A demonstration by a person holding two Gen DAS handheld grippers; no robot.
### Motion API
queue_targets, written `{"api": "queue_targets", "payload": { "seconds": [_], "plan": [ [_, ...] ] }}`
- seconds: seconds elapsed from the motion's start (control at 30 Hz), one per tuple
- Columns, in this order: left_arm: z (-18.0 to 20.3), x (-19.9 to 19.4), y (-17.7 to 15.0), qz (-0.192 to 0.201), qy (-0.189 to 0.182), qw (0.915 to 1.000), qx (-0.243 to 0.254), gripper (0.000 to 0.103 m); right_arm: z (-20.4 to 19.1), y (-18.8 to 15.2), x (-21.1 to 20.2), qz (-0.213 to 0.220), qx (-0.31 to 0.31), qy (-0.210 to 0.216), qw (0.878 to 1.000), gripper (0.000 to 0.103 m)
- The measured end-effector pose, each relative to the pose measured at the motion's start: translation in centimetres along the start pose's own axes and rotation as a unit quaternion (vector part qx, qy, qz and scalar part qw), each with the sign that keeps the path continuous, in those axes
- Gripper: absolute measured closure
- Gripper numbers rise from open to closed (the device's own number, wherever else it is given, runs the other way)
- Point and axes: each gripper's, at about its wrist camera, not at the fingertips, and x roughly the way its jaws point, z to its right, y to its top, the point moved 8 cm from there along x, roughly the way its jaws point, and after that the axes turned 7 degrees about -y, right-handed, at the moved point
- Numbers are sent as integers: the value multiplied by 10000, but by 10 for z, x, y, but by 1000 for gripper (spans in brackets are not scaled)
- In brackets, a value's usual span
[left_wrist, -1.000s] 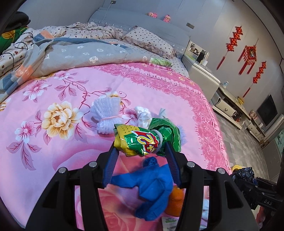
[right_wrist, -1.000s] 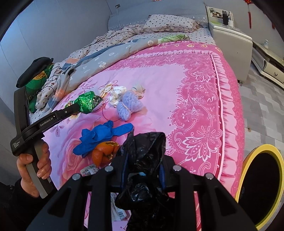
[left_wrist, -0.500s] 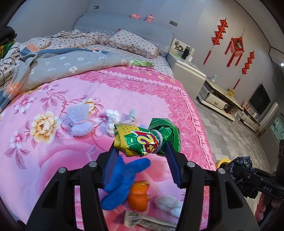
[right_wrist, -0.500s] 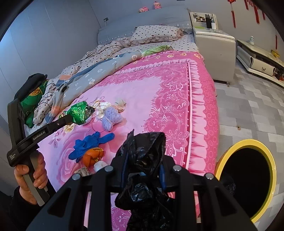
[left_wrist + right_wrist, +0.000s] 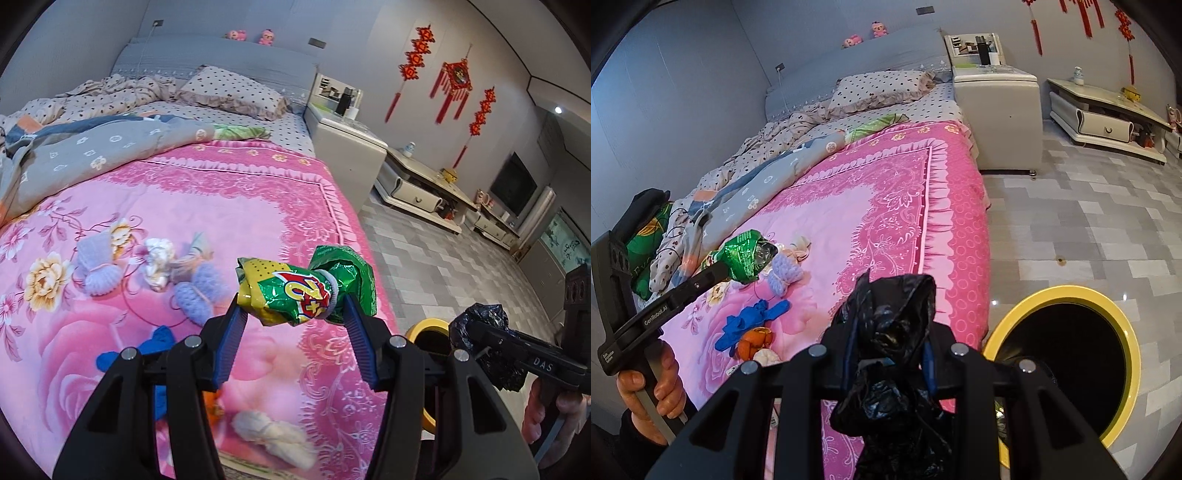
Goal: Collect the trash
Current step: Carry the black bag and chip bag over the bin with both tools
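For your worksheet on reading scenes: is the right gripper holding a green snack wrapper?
No, the right gripper is shut on a black bag; the left gripper holds the wrapper.

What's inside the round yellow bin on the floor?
The yellow-rimmed round bin looks black and dark inside. Its bottom isn't visible, and the crumpled black plastic bag in the right tool covers its near edge.

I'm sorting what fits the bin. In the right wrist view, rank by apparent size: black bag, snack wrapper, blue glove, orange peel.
1. black bag, though nearness inflates it
2. blue glove
3. snack wrapper, close to the glove, unsure
4. orange peel
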Motion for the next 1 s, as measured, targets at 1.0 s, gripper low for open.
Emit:
{"api": "queue_targets", "payload": {
  "seconds": [1.0],
  "plan": [
    [139,86,-24,-712,-683,9915,850,52,133,8,-23,226,912,-789,9924,76]
  ]
}}
